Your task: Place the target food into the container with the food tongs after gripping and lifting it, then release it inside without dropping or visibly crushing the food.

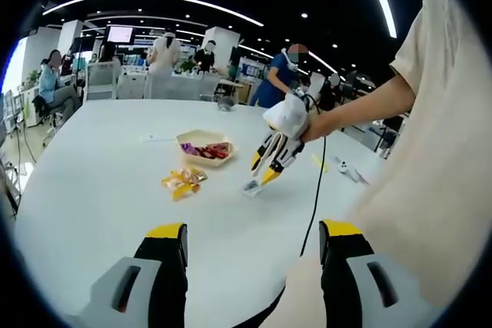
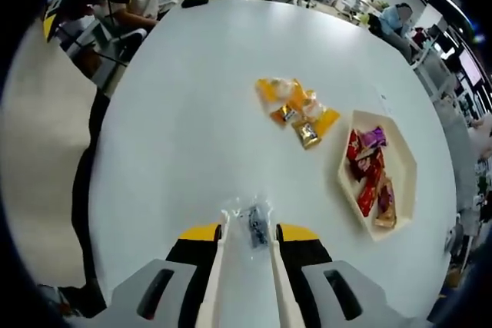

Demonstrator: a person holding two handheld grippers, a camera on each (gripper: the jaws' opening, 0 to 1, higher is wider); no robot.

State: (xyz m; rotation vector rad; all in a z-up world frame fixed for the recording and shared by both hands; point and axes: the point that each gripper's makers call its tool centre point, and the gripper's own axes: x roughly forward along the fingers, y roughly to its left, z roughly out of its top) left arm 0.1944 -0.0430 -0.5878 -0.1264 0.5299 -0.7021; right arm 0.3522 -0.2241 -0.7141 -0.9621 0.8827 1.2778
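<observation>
On the white table lies a small clear packet (image 2: 254, 224) with a dark sweet inside, between the two tips of white food tongs (image 2: 218, 266). My right gripper (image 2: 247, 234) is shut on the tongs, whose arms stand apart around the packet. From the left gripper view the right gripper (image 1: 269, 165) hangs from a person's hand, tongs pointing down at the packet (image 1: 252, 187). A cream hexagonal tray (image 2: 401, 160) with several red and purple wrapped snacks sits beyond, also seen as the tray (image 1: 196, 135). My left gripper (image 1: 254, 236) is open and holds nothing, low over the near table.
Several orange and yellow snack packets (image 2: 298, 107) lie loose beside the tray, also the packets (image 1: 183, 180). A black cable (image 1: 315, 190) runs down from the right gripper. Small white objects (image 1: 350, 168) lie at the table's right. People sit and stand behind the table.
</observation>
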